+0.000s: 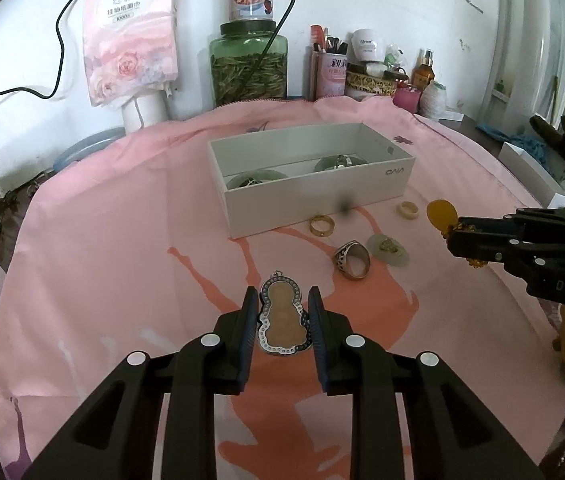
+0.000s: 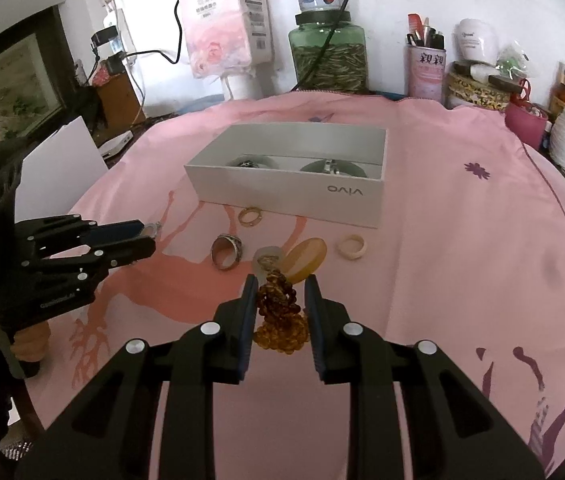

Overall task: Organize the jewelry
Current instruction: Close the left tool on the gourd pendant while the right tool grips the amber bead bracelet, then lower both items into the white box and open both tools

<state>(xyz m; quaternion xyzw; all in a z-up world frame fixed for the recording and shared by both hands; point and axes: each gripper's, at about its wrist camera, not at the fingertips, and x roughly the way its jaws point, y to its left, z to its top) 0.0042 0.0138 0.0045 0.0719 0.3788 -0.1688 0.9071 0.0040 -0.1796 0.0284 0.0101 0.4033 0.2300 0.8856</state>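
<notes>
Left wrist view: left gripper point(image 1: 281, 304) pinching gourd-shaped pendant point(image 1: 282, 320) above pink cloth point(image 1: 122, 260). Right gripper point(image 2: 281, 294) clamping amber bead strand point(image 2: 280, 320) with oval amber pendant point(image 2: 306, 260), near white box point(image 2: 294, 184).

Left gripper point(image 1: 281, 294) and right gripper point(image 2: 280, 282), both narrowly closed, angled downward

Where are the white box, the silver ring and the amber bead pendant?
white box point(image 2: 282, 190), right wrist view, on its front wall.
silver ring point(image 1: 352, 260), left wrist view, on its band.
amber bead pendant point(image 2: 280, 316), right wrist view, on its bead cluster.
</notes>
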